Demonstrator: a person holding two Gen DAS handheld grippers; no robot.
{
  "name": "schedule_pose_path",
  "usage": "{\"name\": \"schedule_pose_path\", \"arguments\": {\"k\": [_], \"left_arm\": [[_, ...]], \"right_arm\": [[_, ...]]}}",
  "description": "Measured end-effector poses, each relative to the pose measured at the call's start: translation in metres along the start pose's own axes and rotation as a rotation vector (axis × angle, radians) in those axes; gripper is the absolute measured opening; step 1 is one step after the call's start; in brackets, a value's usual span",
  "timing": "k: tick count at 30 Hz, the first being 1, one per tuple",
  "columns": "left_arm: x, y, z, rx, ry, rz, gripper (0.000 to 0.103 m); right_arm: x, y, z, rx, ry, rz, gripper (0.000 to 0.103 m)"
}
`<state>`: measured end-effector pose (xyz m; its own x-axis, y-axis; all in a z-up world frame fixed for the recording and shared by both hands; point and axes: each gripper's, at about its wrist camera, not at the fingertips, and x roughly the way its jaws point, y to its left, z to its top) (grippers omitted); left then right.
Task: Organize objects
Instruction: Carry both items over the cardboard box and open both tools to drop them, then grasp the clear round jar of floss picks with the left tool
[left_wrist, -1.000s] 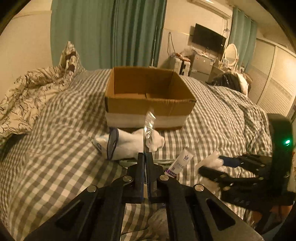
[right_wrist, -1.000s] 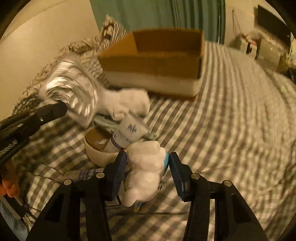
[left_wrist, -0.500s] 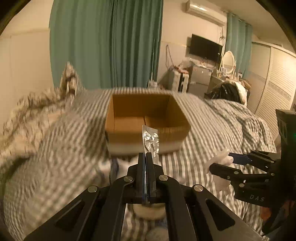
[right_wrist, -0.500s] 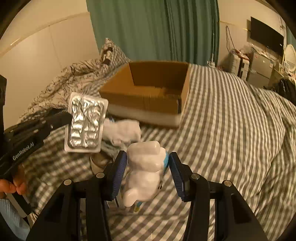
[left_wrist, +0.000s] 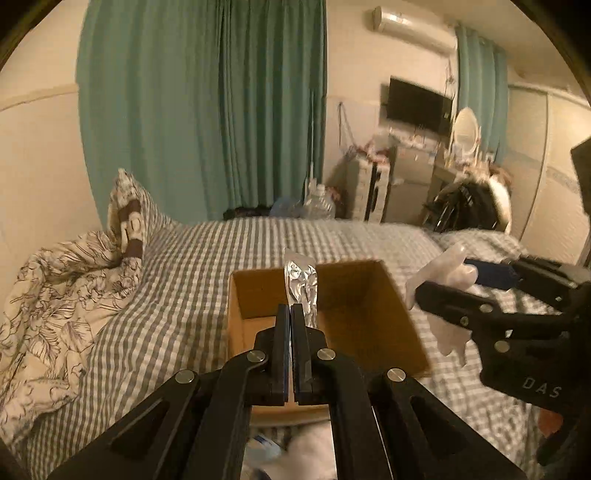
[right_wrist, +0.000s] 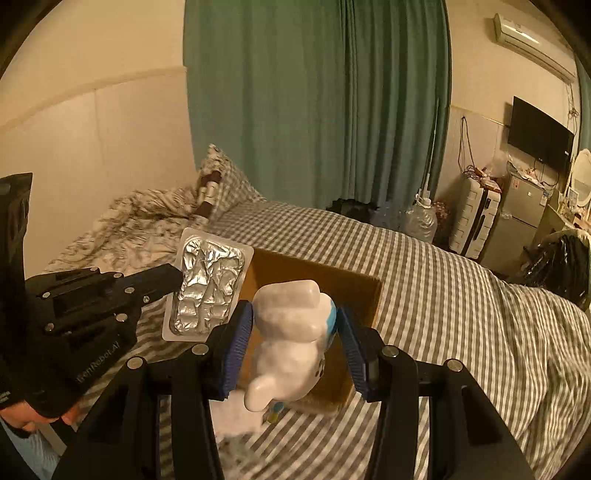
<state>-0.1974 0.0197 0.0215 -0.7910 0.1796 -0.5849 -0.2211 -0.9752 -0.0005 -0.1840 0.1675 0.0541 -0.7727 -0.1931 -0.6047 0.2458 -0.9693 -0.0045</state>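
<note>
My left gripper (left_wrist: 290, 310) is shut on a silver foil blister pack (left_wrist: 301, 286), held edge-on over the near wall of an open brown cardboard box (left_wrist: 362, 314) on the bed. In the right wrist view the pack (right_wrist: 208, 288) shows flat, at the box's left corner (right_wrist: 354, 288). My right gripper (right_wrist: 293, 325) is shut on a white plush toy with a blue patch (right_wrist: 291, 332), held above the box's near side. From the left wrist view the right gripper (left_wrist: 436, 280) and toy (left_wrist: 448, 295) hang at the box's right edge.
The box sits on a grey checked bed cover (left_wrist: 177, 288). A floral duvet and pillow (left_wrist: 66, 295) lie at the left. White items (left_wrist: 310, 450) lie on the bed below the grippers. Green curtains, a suitcase and a TV stand behind the bed.
Both grippers have risen and moved forward from the pile of items on the bed to above the cardboard box, each still holding its object.
</note>
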Motion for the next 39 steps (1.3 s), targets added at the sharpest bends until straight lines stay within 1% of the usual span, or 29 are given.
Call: {"name": "schedule_pose_path", "arguments": {"k": [3,6,9,12,14,15,16,17,19,20,21,23,26,28,30,32,35,38,39], "left_arm": [[0.035,0.008,-0.007,-0.003,0.047,0.01,0.001],[0.06,0.013,-0.017,-0.017,0.083,-0.011,0.001],[0.078,0.018,-0.022,-0.036,0.105,-0.014,0.001],[0.081,0.023,-0.022,-0.074,0.108,-0.023,0.002],[0.075,0.024,-0.019,-0.091,0.102,-0.041,0.003],[0.07,0.023,-0.018,-0.089,0.101,-0.042,0.008],[0.066,0.022,-0.017,-0.083,0.102,-0.041,0.017],[0.057,0.02,-0.016,-0.073,0.101,-0.034,0.025],[0.041,0.017,-0.015,-0.067,0.086,-0.019,0.078],[0.027,0.016,-0.016,-0.076,0.065,-0.006,0.084],[0.016,0.015,-0.016,-0.082,0.053,-0.006,0.086],[-0.006,0.015,-0.018,-0.08,0.064,-0.022,0.086],[-0.043,0.014,-0.025,-0.067,0.061,0.012,0.088],[-0.066,0.013,-0.032,-0.055,0.054,0.032,0.098],[-0.091,0.011,-0.042,-0.036,0.053,0.047,0.1],[-0.109,0.008,-0.057,-0.007,0.074,0.037,0.1],[-0.123,0.004,-0.079,0.002,0.096,0.045,0.1],[-0.126,-0.007,-0.102,0.003,0.121,0.036,0.1],[-0.126,-0.011,-0.11,0.001,0.13,0.036,0.1]], "right_arm": [[0.042,-0.007,0.001,0.028,0.05,-0.007,0.047],[0.079,-0.012,-0.005,0.046,0.1,-0.008,0.047],[0.1,-0.014,-0.015,0.049,0.118,-0.018,0.048],[0.107,-0.019,-0.018,0.058,0.119,-0.037,0.048],[0.099,-0.019,-0.018,0.071,0.094,-0.052,0.061],[0.091,-0.022,-0.018,0.083,0.076,-0.062,0.071],[0.083,-0.02,-0.017,0.09,0.061,-0.066,0.075],[0.072,-0.021,-0.016,0.095,0.046,-0.067,0.076],[0.047,-0.021,-0.012,0.095,0.028,-0.074,0.079],[0.03,-0.021,-0.01,0.09,0.014,-0.088,0.081],[0.016,-0.019,-0.01,0.083,0.004,-0.098,0.082],[-0.013,-0.016,-0.008,0.066,-0.017,-0.128,0.084],[-0.062,-0.006,-0.011,0.046,-0.056,-0.161,0.09],[-0.096,-0.001,-0.018,0.047,-0.091,-0.177,0.095],[-0.126,0.006,-0.03,0.047,-0.116,-0.183,0.097],[-0.145,0.012,-0.046,0.048,-0.119,-0.194,0.097],[-0.162,0.016,-0.072,0.055,-0.109,-0.201,0.098],[-0.161,0.022,-0.102,0.062,-0.081,-0.204,0.098],[-0.159,0.024,-0.114,0.064,-0.074,-0.217,0.098]]}}
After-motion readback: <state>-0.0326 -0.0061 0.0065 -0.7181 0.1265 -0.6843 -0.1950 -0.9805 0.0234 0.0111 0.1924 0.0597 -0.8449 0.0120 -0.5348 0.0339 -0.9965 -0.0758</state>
